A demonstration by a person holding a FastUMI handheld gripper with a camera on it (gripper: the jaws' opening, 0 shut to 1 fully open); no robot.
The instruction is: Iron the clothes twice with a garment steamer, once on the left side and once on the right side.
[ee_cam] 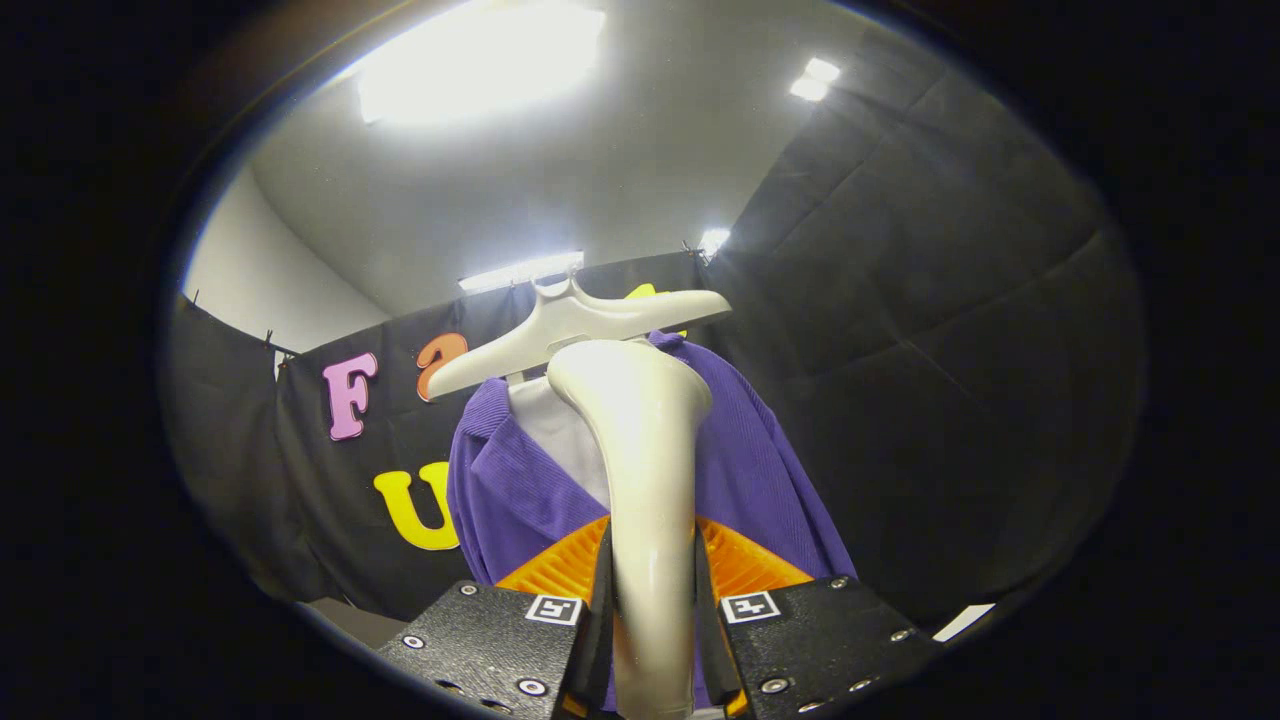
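Pinched between both fingers of the gripper: garment steamer, cream handle rising straight ahead, head up against the purple garment. Just beyond, orange panel low on that garment; pale hanger across its shoulders. Farther out, black booth wall; overhead, bright ceiling lights.

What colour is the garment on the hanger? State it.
Purple ribbed garment, seen in the gripper view, hanging beyond the steamer that the gripper is shut on.
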